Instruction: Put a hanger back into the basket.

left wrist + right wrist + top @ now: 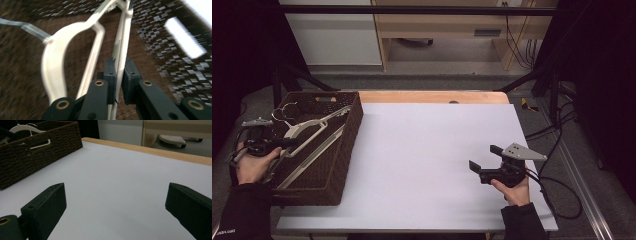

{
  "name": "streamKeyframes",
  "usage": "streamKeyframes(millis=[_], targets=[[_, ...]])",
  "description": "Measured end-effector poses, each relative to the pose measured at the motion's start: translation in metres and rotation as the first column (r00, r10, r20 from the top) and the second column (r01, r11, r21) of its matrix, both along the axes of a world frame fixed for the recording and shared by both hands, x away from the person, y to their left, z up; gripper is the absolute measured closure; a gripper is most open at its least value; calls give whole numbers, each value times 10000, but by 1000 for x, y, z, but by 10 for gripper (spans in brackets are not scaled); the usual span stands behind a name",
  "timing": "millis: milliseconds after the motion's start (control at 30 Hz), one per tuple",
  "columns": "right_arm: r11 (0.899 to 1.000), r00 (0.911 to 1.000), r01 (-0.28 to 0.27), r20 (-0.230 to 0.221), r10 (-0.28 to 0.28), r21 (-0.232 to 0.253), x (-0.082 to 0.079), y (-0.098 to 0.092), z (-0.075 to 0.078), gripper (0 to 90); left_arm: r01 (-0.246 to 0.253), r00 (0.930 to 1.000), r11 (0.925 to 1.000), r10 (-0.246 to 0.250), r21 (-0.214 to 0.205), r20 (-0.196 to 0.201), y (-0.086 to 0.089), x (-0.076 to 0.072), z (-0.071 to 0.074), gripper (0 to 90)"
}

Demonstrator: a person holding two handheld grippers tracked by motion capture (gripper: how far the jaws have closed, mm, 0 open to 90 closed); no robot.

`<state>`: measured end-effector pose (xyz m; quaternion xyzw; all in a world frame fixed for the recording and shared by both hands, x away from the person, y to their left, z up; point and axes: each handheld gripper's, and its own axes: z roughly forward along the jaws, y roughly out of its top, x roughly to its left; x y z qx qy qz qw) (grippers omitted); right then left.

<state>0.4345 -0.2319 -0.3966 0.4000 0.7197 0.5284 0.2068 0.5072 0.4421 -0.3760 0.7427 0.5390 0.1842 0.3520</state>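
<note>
Now I am holding the hanger [120, 45] in the basket [347, 150]; the left gripper [120, 75] is clamping its thin bar. It is looking light, stiff and slippery, so I am gripping mid-bar, while the right gripper [115, 207] is waiting with jaws apart.

A white sheet [432, 165] is laid over the table, and a strip of bare wooden edge [432, 96] is left showing along the far side. Beyond it, grey floor [422, 80] is seen, with a white cabinet [334, 37] at the left and a light wooden desk frame [447, 25] beside it. Black cables [519, 47] are hung near the desk's right leg. The room's sides are left in darkness, and a metal rail [582, 185] is laid along the floor at the right.
</note>
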Motion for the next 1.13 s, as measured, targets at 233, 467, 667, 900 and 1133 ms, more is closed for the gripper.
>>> streamKeyframes(millis=[233,467,667,900,1133], targets=[[10000,10000,5,15,-5,18,0,1,-1,38,-1618,9861,9830,1578,865,515,-4,-11,7,537],[10000,10000,18,56,-18,33,-1,0,0,37,-682,9743,9974,717,-239,2134,-35,-38,27,361],[9999,9998,0,174,-2,112,-3,-2,1,35,1493,9456,9840,-1134,-973,3049,-77,-60,36,169],[9998,9994,-8,339,2,177,-5,-5,3,31,2700,9132,9551,-2138,-1220,3469,-111,-72,29,85],[9997,9993,-49,384,40,251,-7,-7,3,27,3030,9055,9433,-2405,-1359,3496,-122,-78,18,72]])
